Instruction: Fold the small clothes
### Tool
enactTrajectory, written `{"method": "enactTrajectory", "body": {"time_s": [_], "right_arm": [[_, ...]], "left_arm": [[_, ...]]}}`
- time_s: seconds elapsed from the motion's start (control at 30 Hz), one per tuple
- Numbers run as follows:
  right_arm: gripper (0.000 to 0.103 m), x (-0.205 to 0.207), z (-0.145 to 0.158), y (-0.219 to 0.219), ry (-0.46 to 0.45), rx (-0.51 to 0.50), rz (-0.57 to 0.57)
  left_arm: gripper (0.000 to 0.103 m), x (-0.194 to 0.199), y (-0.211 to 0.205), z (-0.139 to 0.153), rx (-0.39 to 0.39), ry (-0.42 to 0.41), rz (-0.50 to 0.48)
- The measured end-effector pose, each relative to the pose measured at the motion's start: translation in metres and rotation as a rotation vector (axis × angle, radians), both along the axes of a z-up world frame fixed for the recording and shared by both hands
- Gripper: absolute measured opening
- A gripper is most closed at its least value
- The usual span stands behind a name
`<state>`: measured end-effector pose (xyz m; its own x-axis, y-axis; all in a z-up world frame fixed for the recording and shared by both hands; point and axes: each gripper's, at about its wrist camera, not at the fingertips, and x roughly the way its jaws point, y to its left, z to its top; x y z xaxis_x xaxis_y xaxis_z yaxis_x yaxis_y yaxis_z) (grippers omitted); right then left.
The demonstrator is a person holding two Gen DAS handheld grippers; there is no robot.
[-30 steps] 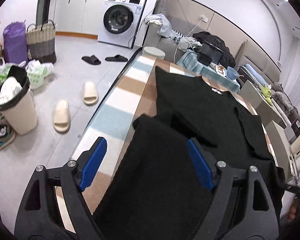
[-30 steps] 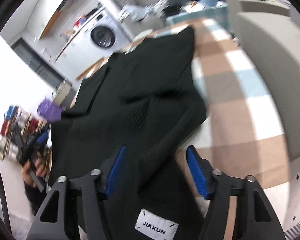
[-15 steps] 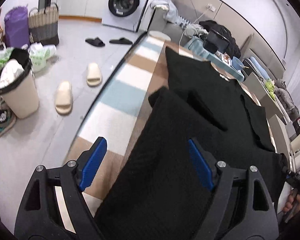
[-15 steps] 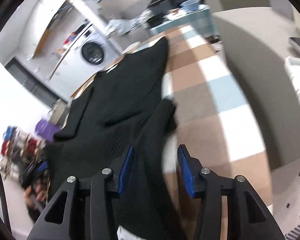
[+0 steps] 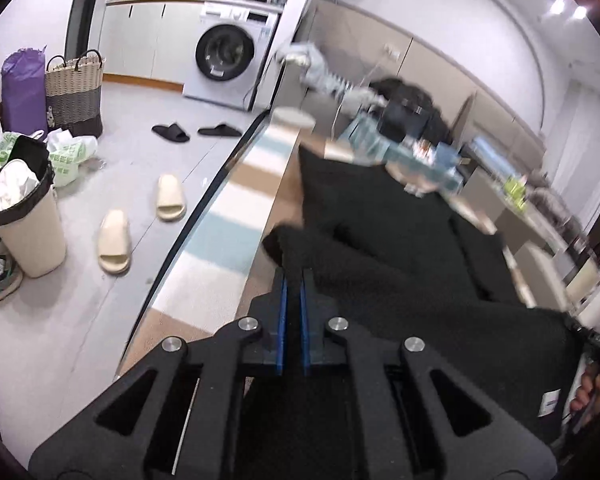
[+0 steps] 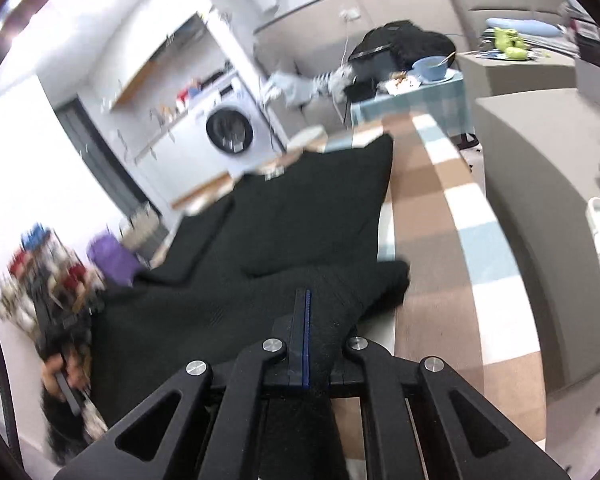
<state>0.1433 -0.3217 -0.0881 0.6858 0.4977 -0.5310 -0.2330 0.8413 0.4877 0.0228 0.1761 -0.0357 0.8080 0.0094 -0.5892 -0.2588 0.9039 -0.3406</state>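
Closed now, both sets of jaws, where a second ago stood wide over the cloth. Left gripper [image 5: 293, 280] pinched shut on the near hem of the black shirt [image 5: 380, 216], blue pads nearly meeting with a thin layer of knit between. Right gripper [image 6: 303, 300] likewise clamped flat on the opposite near corner, fabric bunched up around the pads. Shirt itself spread along the checked table [image 6: 440, 200], collar end far away, near end lifted into a soft ridge between the two grips.

Looks light, limp and slightly stretchy; no stiffness to hold a shape, so likely to sag and drag in the middle. Best held just where now taken, at the two hem corners, kept level and apart to keep the edge taut. Thin bite, so may slip if tugged hard.
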Motion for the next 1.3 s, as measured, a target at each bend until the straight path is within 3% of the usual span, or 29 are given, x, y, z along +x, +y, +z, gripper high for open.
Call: {"method": "enactTrajectory", "body": {"time_s": [0.07, 0.2, 0.33, 0.47, 0.67, 0.87, 0.97, 1.0, 1.03, 1.07, 1.1, 1.13, 1.2, 1.3], "right_arm": [[0.004, -0.005, 0.003, -0.005, -0.035, 0.063, 0.021], [0.004, -0.024, 0.005, -0.005, -0.079, 0.056, 0.094], [0.004, -0.047, 0.011, -0.016, -0.13, 0.146, 0.164], [0.004, -0.037, 0.017, -0.02, -0.123, 0.133, 0.137], [0.004, 0.021, 0.022, 0.0, -0.037, 0.014, 0.041], [0.004, 0.088, -0.003, 0.022, 0.116, -0.138, -0.035], [0.011, 0.101, -0.012, 0.021, 0.113, -0.187, -0.103], [0.019, 0.102, -0.014, 0.023, 0.128, -0.218, -0.103], [0.025, 0.102, -0.016, 0.024, 0.145, -0.248, -0.104], [0.038, 0.099, -0.016, 0.022, 0.145, -0.268, -0.108], [0.05, 0.092, -0.015, 0.018, 0.137, -0.274, -0.12], [0.055, 0.085, -0.014, 0.014, 0.132, -0.264, -0.128], [0.068, 0.071, -0.013, 0.001, 0.115, -0.206, -0.139], [0.071, 0.07, -0.022, -0.006, 0.15, -0.151, -0.101]], "left_arm": [[0.003, -0.01, 0.003, 0.01, -0.019, -0.05, 0.01], [0.003, -0.034, 0.01, 0.02, -0.08, -0.117, 0.023], [0.003, -0.054, 0.019, 0.023, -0.143, -0.124, 0.043], [0.003, -0.052, 0.03, 0.02, -0.165, -0.098, 0.065], [0.003, 0.012, 0.036, 0.018, -0.122, -0.027, 0.056], [0.004, 0.087, 0.039, -0.005, -0.104, 0.101, 0.052], [0.006, 0.107, 0.048, -0.018, -0.095, 0.17, 0.114], [0.011, 0.108, 0.051, -0.02, -0.094, 0.19, 0.128], [0.022, 0.106, 0.052, -0.02, -0.091, 0.194, 0.128], [0.029, 0.103, 0.053, -0.02, -0.083, 0.187, 0.131], [0.047, 0.098, 0.053, -0.019, -0.07, 0.178, 0.137], [0.061, 0.093, 0.052, -0.019, -0.062, 0.169, 0.139], [0.062, 0.086, 0.051, -0.021, -0.073, 0.158, 0.121], [0.062, 0.089, 0.04, -0.027, -0.089, 0.179, 0.053]]}}
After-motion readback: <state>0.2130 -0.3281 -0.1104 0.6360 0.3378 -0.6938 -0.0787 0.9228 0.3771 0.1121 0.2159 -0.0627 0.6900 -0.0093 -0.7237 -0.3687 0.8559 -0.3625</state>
